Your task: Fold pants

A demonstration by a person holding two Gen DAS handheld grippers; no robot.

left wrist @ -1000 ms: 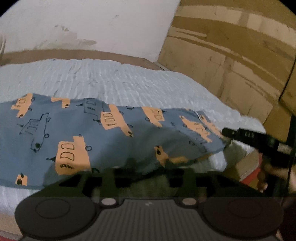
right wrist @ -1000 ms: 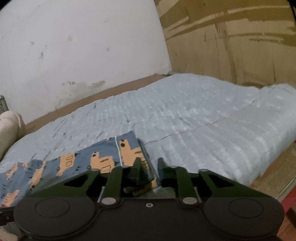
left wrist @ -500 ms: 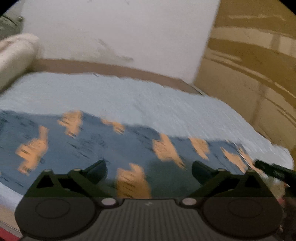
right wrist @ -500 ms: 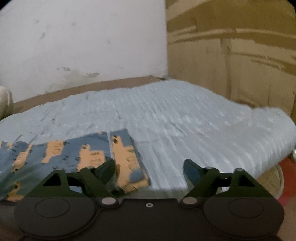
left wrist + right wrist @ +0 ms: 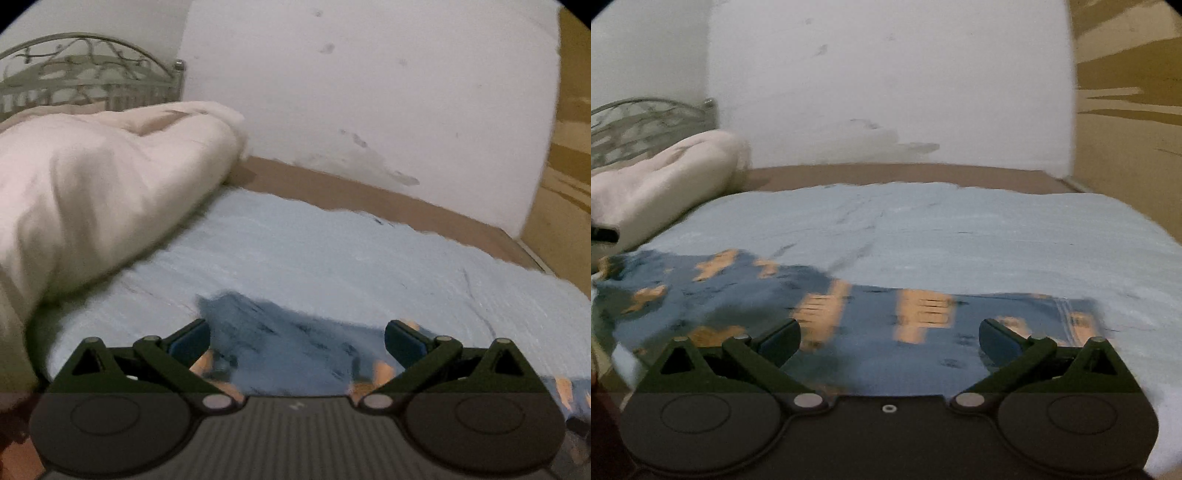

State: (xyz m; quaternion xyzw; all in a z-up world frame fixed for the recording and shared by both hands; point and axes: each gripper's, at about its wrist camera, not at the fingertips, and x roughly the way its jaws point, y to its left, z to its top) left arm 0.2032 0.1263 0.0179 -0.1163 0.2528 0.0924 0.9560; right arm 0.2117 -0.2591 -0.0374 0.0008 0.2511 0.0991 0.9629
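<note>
On the pale blue bedspread point(image 5: 960, 229) lie the pants point(image 5: 871, 332), blue with orange printed shapes, spread in a long flat strip along the near edge of the bed. Both tongs hang above the cloth with nothing between their fingers: the left tongs point(image 5: 297, 334) stand wide apart over one end of the pants point(image 5: 288, 339), and the right tongs point(image 5: 889, 336) stand equally spread over the stretch near a stitched hem at the other end. Neither pair touches the fabric as far as these blurred views allow one to say.

Judging by how the garment lies, a first lengthwise fold seems done and the hands are free between grips, so the step in hand is choosing where to take hold for the next fold. That move calls for each pair to drop onto an end or edge of the strip, pinch through all the layers at once, and carry one end over the other without dragging the lower layer out of line.

A bulky cream duvet point(image 5: 103, 192) is heaped at the head of the bed, near the pants but apart from them, under a metal headboard point(image 5: 88, 70). Behind runs a scuffed white wall point(image 5: 886, 81), and a brown cardboard-like panel point(image 5: 1126, 110) closes the right side.
</note>
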